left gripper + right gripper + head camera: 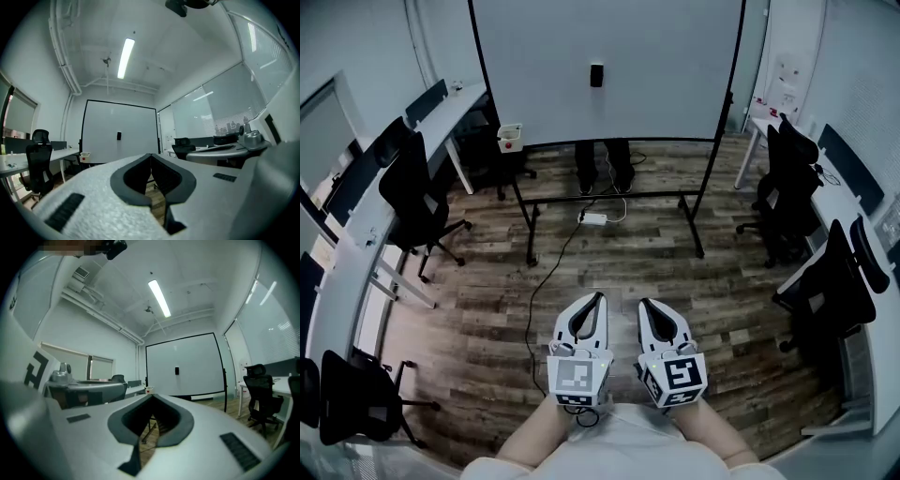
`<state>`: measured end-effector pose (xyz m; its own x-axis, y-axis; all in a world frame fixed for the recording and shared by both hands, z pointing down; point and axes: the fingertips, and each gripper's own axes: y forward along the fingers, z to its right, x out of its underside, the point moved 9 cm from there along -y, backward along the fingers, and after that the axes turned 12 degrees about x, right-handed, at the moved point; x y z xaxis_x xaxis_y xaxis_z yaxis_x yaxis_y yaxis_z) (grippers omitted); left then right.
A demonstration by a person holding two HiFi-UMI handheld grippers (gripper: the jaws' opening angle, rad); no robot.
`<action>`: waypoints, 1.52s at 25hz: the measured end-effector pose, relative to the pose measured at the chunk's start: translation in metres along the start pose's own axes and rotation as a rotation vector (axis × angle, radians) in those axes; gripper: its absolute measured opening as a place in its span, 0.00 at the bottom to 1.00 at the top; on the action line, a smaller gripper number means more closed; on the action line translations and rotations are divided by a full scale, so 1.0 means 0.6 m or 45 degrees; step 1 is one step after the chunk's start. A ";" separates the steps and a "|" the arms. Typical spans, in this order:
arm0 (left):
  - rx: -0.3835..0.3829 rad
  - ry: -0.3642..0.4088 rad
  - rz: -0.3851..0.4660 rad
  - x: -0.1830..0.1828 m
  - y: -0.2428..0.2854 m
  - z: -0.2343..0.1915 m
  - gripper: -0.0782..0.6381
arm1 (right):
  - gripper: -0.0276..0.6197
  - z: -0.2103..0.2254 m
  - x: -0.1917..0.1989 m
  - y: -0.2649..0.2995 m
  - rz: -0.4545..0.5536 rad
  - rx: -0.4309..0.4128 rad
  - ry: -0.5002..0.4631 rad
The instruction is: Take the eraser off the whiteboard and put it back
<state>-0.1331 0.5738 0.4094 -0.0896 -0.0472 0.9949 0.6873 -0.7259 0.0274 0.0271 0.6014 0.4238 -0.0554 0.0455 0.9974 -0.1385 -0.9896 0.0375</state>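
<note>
**Left gripper (pixel 601 296) and right gripper (pixel 643 303) are held shut before a whiteboard (pixel 666 66) that bears the eraser (pixel 596 75).**

The two grippers are seen side by side above the wooden floor (pixel 619 258), well apart from the board. Both pairs of jaws are pressed together at the tips, and nothing is pinched between them. The small dark eraser is fixed upright near the middle of the board, untouched. Black office chairs (pixel 414 192) are ranged along the desks (pixel 455 112) at either side.
</note>
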 end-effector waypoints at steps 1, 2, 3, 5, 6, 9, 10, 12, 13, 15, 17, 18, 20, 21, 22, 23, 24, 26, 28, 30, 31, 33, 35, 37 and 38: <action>0.004 0.000 0.001 0.001 0.001 0.001 0.13 | 0.09 0.002 0.003 0.001 -0.011 0.008 0.006; 0.006 -0.008 0.002 0.002 0.001 0.002 0.13 | 0.09 0.004 0.006 0.001 -0.020 0.013 0.005; 0.005 -0.020 0.003 0.004 0.002 0.002 0.13 | 0.09 0.006 0.009 0.001 -0.026 0.016 0.002; -0.002 -0.043 0.009 0.008 0.004 0.003 0.13 | 0.09 0.011 0.012 -0.002 -0.028 0.016 -0.006; -0.005 -0.058 0.014 0.010 0.005 0.004 0.13 | 0.09 0.014 0.013 -0.003 -0.028 0.016 -0.011; 0.011 -0.106 0.020 0.019 0.013 0.008 0.13 | 0.09 0.022 0.020 0.006 -0.040 0.014 -0.030; 0.023 -0.107 0.008 0.023 0.018 0.009 0.13 | 0.08 0.024 0.024 0.012 -0.050 0.017 -0.031; 0.047 -0.101 -0.022 0.035 0.030 0.006 0.13 | 0.08 0.026 0.030 0.023 -0.063 0.026 -0.024; 0.051 -0.105 -0.028 0.039 0.036 0.000 0.13 | 0.08 0.025 0.032 0.030 -0.064 0.032 -0.023; 0.049 -0.120 -0.017 0.042 0.051 -0.024 0.13 | 0.08 0.024 0.032 0.051 -0.058 0.046 -0.027; 0.052 -0.121 0.001 0.042 0.072 -0.054 0.13 | 0.08 0.023 0.031 0.081 -0.048 0.064 -0.033; 0.057 -0.121 0.007 0.043 0.084 -0.069 0.13 | 0.08 0.023 0.030 0.099 -0.043 0.074 -0.035; 0.073 -0.127 0.013 0.046 0.110 -0.102 0.13 | 0.08 0.022 0.029 0.136 -0.038 0.093 -0.036; 0.081 -0.131 0.013 0.047 0.123 -0.120 0.13 | 0.09 0.020 0.028 0.158 -0.037 0.100 -0.036; 0.089 -0.136 0.014 0.048 0.137 -0.141 0.13 | 0.08 0.017 0.026 0.181 -0.037 0.106 -0.036; 0.095 -0.141 0.017 0.048 0.151 -0.164 0.13 | 0.09 0.013 0.025 0.205 -0.037 0.110 -0.035; 0.101 -0.144 0.020 0.047 0.165 -0.188 0.13 | 0.08 0.008 0.023 0.231 -0.037 0.113 -0.035; 0.111 -0.145 0.018 0.046 0.191 -0.239 0.13 | 0.09 -0.003 0.019 0.282 -0.039 0.120 -0.035; 0.108 -0.146 0.013 0.044 0.216 -0.292 0.13 | 0.09 -0.015 0.013 0.335 -0.042 0.126 -0.039; 0.084 -0.133 0.011 0.039 0.242 -0.352 0.13 | 0.09 -0.025 0.003 0.395 -0.036 0.129 -0.046; 0.076 -0.128 0.011 0.038 0.256 -0.383 0.13 | 0.09 -0.031 -0.001 0.426 -0.032 0.130 -0.046; 0.088 -0.141 0.018 0.042 0.282 -0.438 0.13 | 0.09 -0.043 -0.007 0.485 -0.024 0.131 -0.039; 0.106 -0.143 0.031 0.044 0.306 -0.485 0.13 | 0.09 -0.054 -0.011 0.537 -0.012 0.128 -0.036; 0.122 -0.113 0.028 0.046 0.330 -0.525 0.13 | 0.09 -0.065 -0.016 0.583 0.003 0.123 -0.035; 0.128 -0.095 0.020 0.048 0.340 -0.543 0.13 | 0.09 -0.070 -0.017 0.603 0.007 0.123 -0.036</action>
<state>-0.2305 0.2007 0.4122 -0.0268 -0.0037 0.9996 0.7572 -0.6530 0.0179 -0.0643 0.2485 0.4243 -0.0281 0.0375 0.9989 -0.0419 -0.9985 0.0363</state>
